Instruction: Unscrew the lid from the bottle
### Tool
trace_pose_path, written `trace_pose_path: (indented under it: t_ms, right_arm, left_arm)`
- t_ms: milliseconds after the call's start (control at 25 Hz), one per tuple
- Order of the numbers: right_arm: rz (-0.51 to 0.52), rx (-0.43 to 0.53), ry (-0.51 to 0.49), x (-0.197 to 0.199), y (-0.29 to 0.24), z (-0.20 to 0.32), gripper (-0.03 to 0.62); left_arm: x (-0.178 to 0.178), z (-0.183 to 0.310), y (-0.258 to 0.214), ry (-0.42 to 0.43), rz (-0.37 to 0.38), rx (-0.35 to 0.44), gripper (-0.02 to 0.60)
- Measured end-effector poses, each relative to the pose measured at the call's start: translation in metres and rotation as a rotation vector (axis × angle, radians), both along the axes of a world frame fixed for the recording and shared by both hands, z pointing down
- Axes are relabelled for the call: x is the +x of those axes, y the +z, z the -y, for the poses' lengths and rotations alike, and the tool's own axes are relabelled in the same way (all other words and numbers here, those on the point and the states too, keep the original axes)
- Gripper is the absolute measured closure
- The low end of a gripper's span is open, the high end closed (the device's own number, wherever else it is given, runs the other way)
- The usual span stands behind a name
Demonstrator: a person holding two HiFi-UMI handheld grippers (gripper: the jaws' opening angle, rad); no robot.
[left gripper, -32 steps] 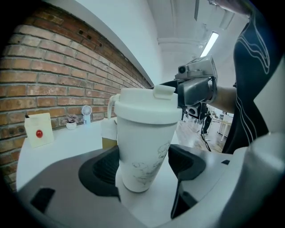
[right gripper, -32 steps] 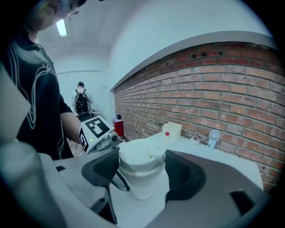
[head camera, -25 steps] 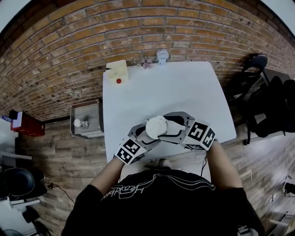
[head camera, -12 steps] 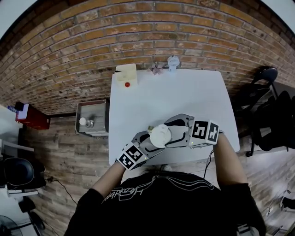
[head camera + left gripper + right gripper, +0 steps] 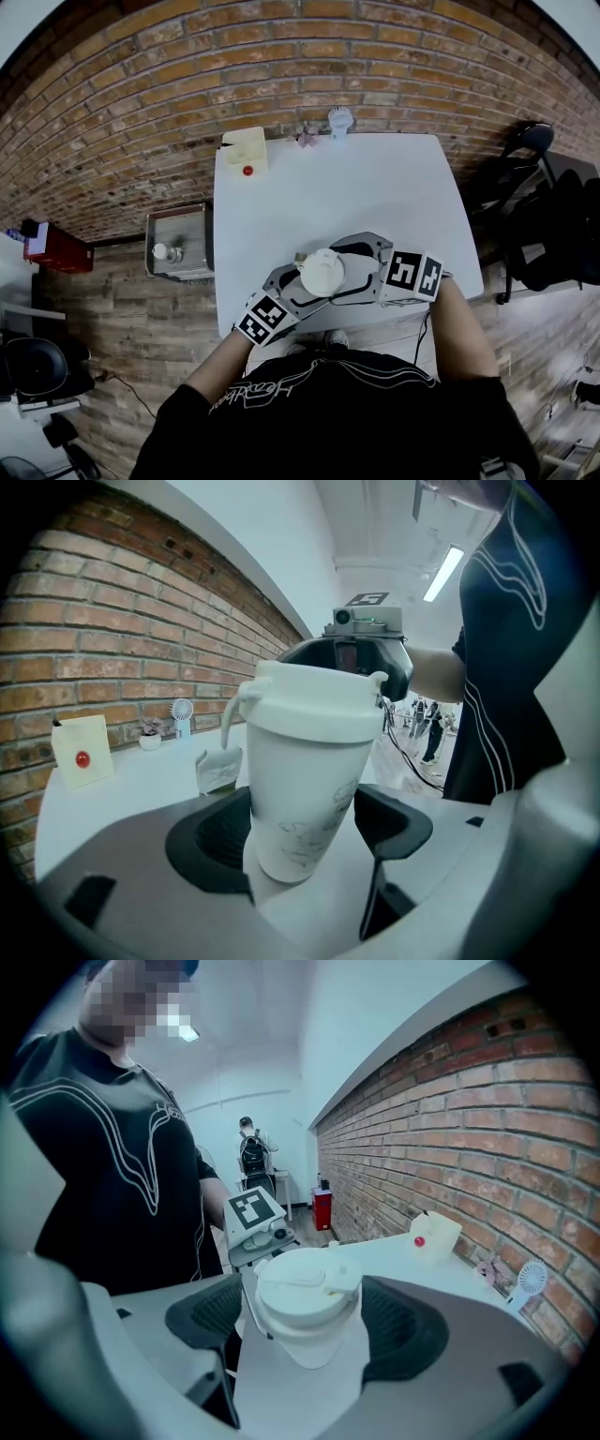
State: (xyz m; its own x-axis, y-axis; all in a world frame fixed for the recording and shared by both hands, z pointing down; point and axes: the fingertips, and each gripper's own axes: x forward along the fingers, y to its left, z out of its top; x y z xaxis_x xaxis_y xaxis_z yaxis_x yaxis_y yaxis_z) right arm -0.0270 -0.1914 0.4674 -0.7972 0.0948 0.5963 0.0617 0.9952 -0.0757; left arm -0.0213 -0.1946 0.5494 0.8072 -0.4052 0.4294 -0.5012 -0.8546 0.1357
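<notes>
i hold the bottle (image 5: 309, 761) pinched in the left gripper (image 5: 302, 829); the right gripper (image 5: 307, 1326) jaws, just opened wider, flank the lid (image 5: 305, 1288) loosely.

Matt white plastic bottle (image 5: 300, 789), smooth white table (image 5: 375, 187), rough brick wall (image 5: 187, 84)

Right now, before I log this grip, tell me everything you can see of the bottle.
The bottle is white, matte plastic by its look, tapering toward its base, with faint print on its side. It stands nearly upright near the front edge of the table. Its wide lid, with a thin loop, is on. The left tool grips its body; the jaws of the right tool have just been opening and flank the lid without pressing.
</notes>
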Motion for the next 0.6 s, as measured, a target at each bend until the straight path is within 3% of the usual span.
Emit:
trace_pose_path:
  t_ms: [160,400,600]
  right_arm:
    - [0.081,0.013,0.13,-0.003,-0.007,-0.002,0.177]
    - [0.258,0.035,0.432,-0.002,-0.022,0.01,0.164]
    - [0.299,0.086,0.602,-0.005,-0.021,0.009,0.164]
  left_arm:
    - [0.001,0.0,0.0,-0.003,-0.007,0.006,0.218]
    - [0.002,0.0,0.001,-0.004,-0.006,-0.001,0.218]
    - [0.003,-0.001,0.002,0.007,-0.014,0.0,0.218]
